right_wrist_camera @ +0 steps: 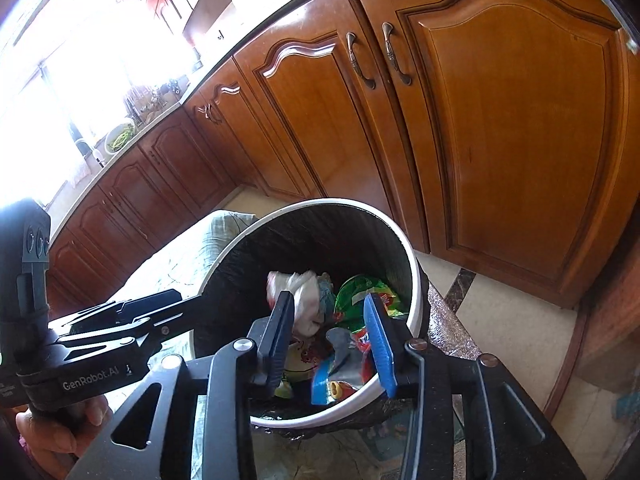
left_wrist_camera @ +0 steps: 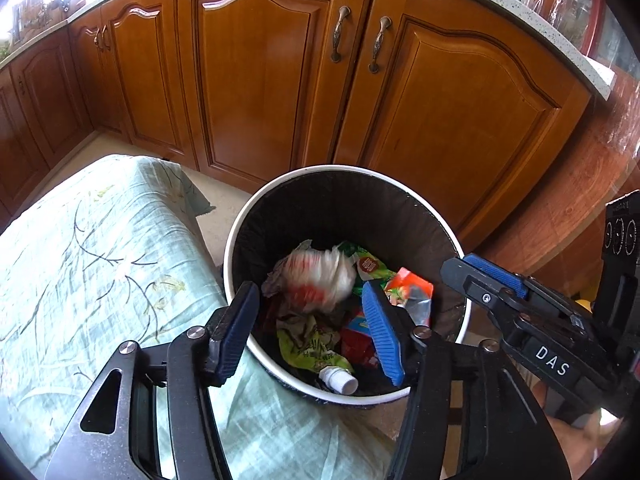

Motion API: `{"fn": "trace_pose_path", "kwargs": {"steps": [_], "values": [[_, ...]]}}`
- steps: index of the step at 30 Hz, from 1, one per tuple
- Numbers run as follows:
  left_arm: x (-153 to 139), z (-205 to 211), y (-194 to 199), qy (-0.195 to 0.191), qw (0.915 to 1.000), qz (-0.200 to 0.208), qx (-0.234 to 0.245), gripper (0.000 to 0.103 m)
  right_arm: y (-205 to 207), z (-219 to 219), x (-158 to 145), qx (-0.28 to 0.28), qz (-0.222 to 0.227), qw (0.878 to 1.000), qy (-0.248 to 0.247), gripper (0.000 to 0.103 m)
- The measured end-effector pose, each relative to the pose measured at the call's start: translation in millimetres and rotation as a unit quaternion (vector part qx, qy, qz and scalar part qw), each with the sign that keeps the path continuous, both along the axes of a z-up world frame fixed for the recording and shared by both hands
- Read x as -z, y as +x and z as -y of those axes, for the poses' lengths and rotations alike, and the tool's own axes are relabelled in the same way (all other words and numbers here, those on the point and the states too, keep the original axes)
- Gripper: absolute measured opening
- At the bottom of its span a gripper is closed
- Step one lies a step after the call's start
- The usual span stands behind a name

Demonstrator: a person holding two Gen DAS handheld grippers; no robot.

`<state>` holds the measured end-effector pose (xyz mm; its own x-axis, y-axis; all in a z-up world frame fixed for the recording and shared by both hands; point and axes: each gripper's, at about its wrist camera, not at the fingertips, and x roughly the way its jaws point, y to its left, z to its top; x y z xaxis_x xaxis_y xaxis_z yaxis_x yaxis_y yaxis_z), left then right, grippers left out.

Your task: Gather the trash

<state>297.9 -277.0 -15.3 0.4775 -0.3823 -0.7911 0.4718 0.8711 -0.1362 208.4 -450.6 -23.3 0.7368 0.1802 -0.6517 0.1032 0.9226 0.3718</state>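
Both tongs hung over the trash bin (left_wrist_camera: pixel 280 196). The left gripper (left_wrist_camera: pixel 310 330) had its blue pads spread wide with nothing between them. The right gripper (right_wrist_camera: pixel 332 338) was spread wide and held nothing too.

Just below them, inside the bin, lay the trash. A crumpled white and red wrapper (left_wrist_camera: pixel 316 276) sat on top near the middle, a bit blurry. A green snack bag (left_wrist_camera: pixel 366 266) lay to its right, and an orange carton (left_wrist_camera: pixel 410 286) sat further right, by the wall. A squeeze pouch with a white cap (left_wrist_camera: pixel 338 380) lay at the near side. A black bag (left_wrist_camera: pixel 352 208) lined the bin.

This trash looked light, soft and crinkly. It would likely squash easily, and the shiny bags could slip. A folded edge or thick bunch looked best to pinch.

Left of the bin sat a table under a pale green cloth (left_wrist_camera: pixel 100 264). Behind stood brown wooden cabinets (left_wrist_camera: pixel 256 80).
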Motion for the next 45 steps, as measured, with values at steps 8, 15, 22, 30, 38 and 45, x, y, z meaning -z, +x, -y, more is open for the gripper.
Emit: {"fn": "trace_pose_path", "kwargs": {"steps": [8, 15, 22, 30, 38, 45], "values": [[-10.4, -44.1, -30.9, -0.038, 0.9986, 0.011, -0.036, 0.062, -35.9, -9.5, -12.1, 0.01, 0.048, 0.998, 0.028, 0.088], [-8.0, -98.8, -91.0, -0.078, 0.9941, 0.034, -0.068, 0.087, -81.6, -41.7, -15.3, 0.012, 0.082, 0.995, 0.047, 0.098], [-11.0, -153.0, -141.1, -0.099, 0.9879, 0.066, -0.099, 0.088, -122.0, -77.0, -21.8, 0.018, 0.11, 0.993, 0.032, 0.102], [-11.7, -199.4, -184.5, -0.124, 0.9793, 0.091, -0.131, 0.089, -167.5, -120.1, -32.9, 0.013, 0.147, 0.989, -0.028, 0.102], [-43.8, -228.1, -235.9, -0.123, 0.9614, 0.197, -0.147, 0.099, -219.7, -154.4, -81.3, 0.014, 0.259, 0.958, -0.12, 0.103], [-41.1, -230.8, -265.0, -0.083, 0.945, 0.266, -0.171, 0.103, -232.4, -171.9, -64.7, -0.002, 0.266, 0.954, -0.137, 0.103]]}}
